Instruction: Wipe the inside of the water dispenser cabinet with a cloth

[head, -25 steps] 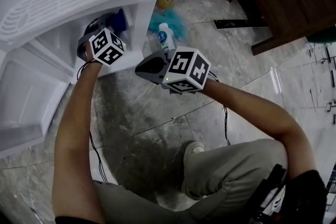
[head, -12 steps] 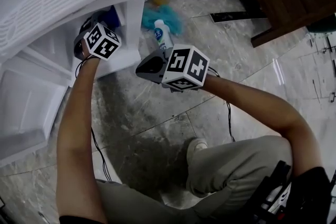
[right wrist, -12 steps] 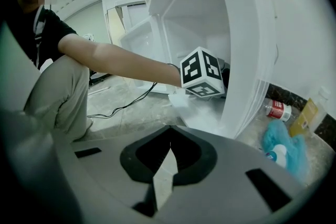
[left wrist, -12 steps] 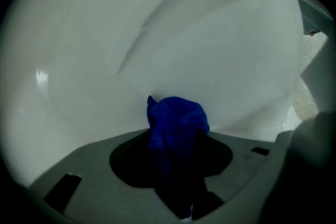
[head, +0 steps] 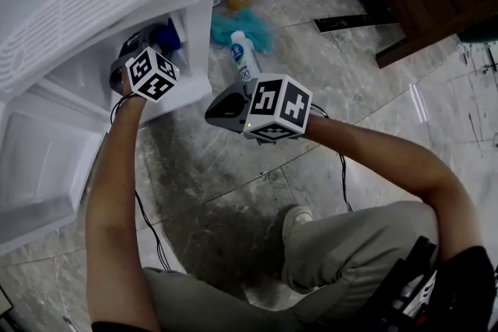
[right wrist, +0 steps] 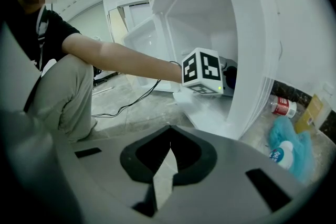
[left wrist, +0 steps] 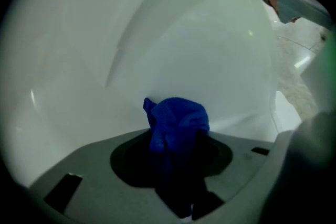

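Cloth: a bunched deep-blue fabric cloth [left wrist: 176,118], inside the white plastic water-dispenser cabinet [left wrist: 184,34], in front of its curved back wall. I cannot tell whether it touches the wall.
Left gripper: the left gripper [left wrist: 176,136] is reached into the cabinet, jaws clamped on the lower part of the cloth, with the wad sticking out past the tips.
Right gripper: the right gripper [right wrist: 170,139] hangs outside over the grey marble floor [head: 233,190], jaws pressed together with nothing between them.
Handling: likely light, soft and limp. It should fold and slip under pressure, so a deep bite low on the wad suits it, leaving the loose front for rubbing. No risk of breakage.
Edges: the cabinet's right side wall [right wrist: 247,86] stands just beside the left gripper, and the open white door [head: 39,152] flanks the arm on the other side.
Room: sweeps inside look tight. The floor beyond the wall's corner holds a white bottle with blue label [head: 243,58] and a teal rag [head: 241,29].
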A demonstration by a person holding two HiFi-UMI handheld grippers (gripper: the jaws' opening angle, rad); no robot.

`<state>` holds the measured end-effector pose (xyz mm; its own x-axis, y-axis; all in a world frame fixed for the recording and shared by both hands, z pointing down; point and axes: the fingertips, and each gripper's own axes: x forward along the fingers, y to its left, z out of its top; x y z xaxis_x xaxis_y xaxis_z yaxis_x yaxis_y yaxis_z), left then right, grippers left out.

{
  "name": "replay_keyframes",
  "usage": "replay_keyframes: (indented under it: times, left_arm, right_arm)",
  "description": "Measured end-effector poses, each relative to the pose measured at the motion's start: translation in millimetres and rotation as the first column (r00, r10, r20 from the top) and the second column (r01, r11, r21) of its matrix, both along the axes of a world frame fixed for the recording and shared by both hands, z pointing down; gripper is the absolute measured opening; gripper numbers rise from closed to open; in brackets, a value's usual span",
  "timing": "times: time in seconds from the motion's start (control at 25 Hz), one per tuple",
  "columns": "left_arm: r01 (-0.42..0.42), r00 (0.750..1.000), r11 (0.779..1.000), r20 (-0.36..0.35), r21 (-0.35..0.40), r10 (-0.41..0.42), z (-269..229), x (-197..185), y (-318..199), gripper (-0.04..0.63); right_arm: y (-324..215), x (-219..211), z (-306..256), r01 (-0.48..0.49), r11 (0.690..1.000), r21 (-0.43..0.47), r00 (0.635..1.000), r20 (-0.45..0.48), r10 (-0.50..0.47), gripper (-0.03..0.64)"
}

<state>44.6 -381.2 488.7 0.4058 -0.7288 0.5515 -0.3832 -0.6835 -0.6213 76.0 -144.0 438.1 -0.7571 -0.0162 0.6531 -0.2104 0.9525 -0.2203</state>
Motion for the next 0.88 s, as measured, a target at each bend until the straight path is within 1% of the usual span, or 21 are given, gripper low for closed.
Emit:
replay_keyframes:
  times: [0.08,0.16,0.32,0.44,0.52,0.64,0.72,0.8,0.88]
  left_arm:
    - [0.072,0.997,0.997,-0.014,-0.027,-0.073,0.5,-3.8,-11.6,0.17]
    - [0.117,0.993,0.992,-0.029,-0.051,-0.119,-0.4,-5.2,-17.5,0.17]
    - [0.119,0.991,0.991,-0.051,-0.058,-0.122,-0.4,-5.8,-11.8,0.17]
    - [0.073,0.997,0.995,-0.026,-0.069,-0.075,-0.7,-2.2,0.4,0.169]
    - [0.018,1.0,0.996,-0.018,-0.084,-0.02,-0.3,2.2,13.2,0.169]
    - [-0.074,0.997,0.992,-0.005,-0.106,0.074,0.4,6.5,38.6,0.169]
    - [-0.106,0.994,0.987,-0.02,-0.121,0.104,-2.1,7.1,54.5,0.169]
    - [-0.116,0.992,0.984,-0.057,-0.137,0.109,-8.1,4.2,68.3,0.169]
    - [-0.127,0.99,0.982,-0.071,-0.14,0.118,-13.2,-2.9,82.1,0.169]
  right_arm:
    - [1.6,1.7,1.7,-0.001,1.0,-0.004,1.0,-0.001,0.001,-0.002]
    - [1.6,4.1,3.2,-0.004,1.0,-0.006,1.0,-0.005,0.004,-0.002]
    - [0.1,5.0,3.1,-0.016,1.0,-0.016,1.0,0.003,0.016,-0.002]
    - [-3.3,0.4,0.1,-0.03,0.999,-0.032,0.999,0.024,0.031,-0.002]
    - [-4.9,-2.6,-1.7,-0.03,0.999,-0.034,0.999,0.028,0.03,-0.002]
    - [-10.5,-9.8,-3.8,-0.04,0.999,-0.023,0.998,0.037,0.041,-0.002]
    - [-19.3,-15.5,-5.8,-0.079,0.996,-0.029,0.995,0.056,0.08,-0.002]
    - [-30.3,-20.6,-7.7,-0.128,0.991,-0.039,0.989,0.071,0.131,-0.002]
    - [-40.4,-24.7,-8.9,-0.166,0.985,-0.043,0.982,0.081,0.169,-0.002]
